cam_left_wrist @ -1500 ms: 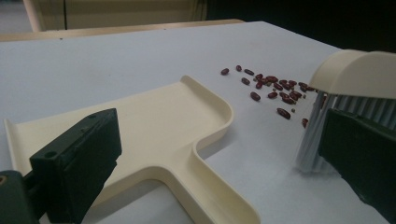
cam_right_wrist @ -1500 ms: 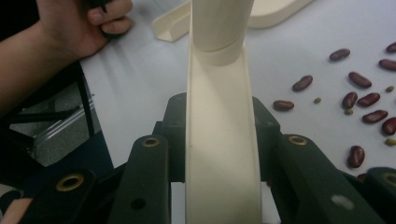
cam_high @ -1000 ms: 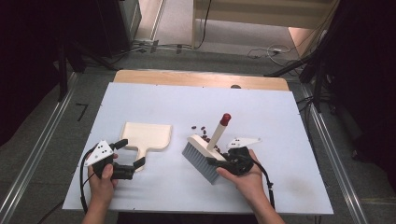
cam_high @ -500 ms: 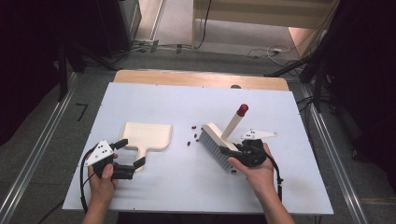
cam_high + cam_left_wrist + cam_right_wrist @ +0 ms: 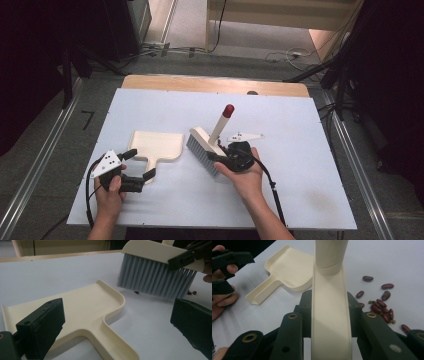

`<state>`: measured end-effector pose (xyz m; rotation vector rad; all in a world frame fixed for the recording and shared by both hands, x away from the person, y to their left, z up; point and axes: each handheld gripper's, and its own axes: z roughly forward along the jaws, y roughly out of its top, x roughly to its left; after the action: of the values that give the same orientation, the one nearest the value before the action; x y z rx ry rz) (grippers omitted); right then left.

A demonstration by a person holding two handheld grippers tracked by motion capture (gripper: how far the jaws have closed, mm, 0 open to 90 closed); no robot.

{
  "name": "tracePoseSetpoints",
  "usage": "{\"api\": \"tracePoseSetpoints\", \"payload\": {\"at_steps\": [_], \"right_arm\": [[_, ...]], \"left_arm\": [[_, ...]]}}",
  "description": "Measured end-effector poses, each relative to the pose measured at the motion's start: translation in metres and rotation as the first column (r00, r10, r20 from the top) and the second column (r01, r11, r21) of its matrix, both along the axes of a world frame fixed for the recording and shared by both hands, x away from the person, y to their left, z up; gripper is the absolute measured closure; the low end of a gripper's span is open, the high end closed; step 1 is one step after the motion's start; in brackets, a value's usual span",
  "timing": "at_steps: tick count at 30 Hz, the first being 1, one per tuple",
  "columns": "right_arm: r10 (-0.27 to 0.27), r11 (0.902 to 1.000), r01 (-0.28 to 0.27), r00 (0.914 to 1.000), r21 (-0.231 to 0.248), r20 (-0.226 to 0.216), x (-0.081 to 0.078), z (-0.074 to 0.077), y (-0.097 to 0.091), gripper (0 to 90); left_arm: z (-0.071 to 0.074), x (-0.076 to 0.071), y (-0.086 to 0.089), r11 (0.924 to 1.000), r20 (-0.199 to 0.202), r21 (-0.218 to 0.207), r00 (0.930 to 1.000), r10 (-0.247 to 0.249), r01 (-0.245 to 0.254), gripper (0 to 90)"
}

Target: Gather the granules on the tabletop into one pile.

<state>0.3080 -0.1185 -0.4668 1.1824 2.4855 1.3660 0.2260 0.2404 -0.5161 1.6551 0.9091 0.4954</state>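
On the white table (image 5: 165,112), the right gripper (image 5: 227,156), clamped on the brush (image 5: 205,150), has carried it from beside the beans (image 5: 379,303) back toward the dustpan (image 5: 156,145), ready for a sweep, while the left gripper (image 5: 137,172) straddles the pan's handle, jaws unclenched.

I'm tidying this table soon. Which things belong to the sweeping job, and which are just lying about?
In use:
- brush, held in the right gripper
- dustpan, by the left gripper
- beans

Lying about:
- cables on the floor
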Motion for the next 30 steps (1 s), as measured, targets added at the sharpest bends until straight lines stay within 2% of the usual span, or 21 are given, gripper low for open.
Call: {"api": "tracePoseSetpoints", "payload": {"at_steps": [4,11,18,25,27,30], "right_arm": [[-0.036,0.9990,0.036,0.9993,-0.028,-0.007,0.009,-0.008,-0.001,65.1],[-0.122,0.9925,0.121,0.9922,-0.014,-0.027,0.017,-0.013,-0.031,65.1],[-0.208,0.9781,0.208,0.9778,0.006,-0.027,0.014,-0.015,-0.060,65.1],[-0.295,0.9555,0.295,0.9555,0.012,-0.011,0.009,-0.015,-0.083,65.1],[-0.297,0.9544,0.298,0.9547,0.023,-0.011,0.008,-0.013,-0.088,65.1],[-0.268,0.9623,0.268,0.9634,0.047,-0.004,0.004,-0.007,-0.087,65.1]], "left_arm": [[0.000,0.000,0.000,1.0000,-0.001,0.003,1.0000,0.002,-0.002,0.0],[0.000,0.000,-0.001,1.0000,-0.002,0.005,1.0000,0.003,-0.003,0.0],[0.000,0.000,-0.001,1.0000,-0.003,0.006,1.0000,0.002,-0.002,0.0],[0.000,0.000,-0.001,1.0000,-0.002,0.005,1.0000,0.002,-0.002,0.0],[0.000,0.000,-0.001,1.0000,-0.003,0.007,1.0000,0.003,-0.003,0.0],[0.000,0.001,-0.001,1.0000,-0.002,0.007,1.0000,0.002,-0.002,0.0]]}}
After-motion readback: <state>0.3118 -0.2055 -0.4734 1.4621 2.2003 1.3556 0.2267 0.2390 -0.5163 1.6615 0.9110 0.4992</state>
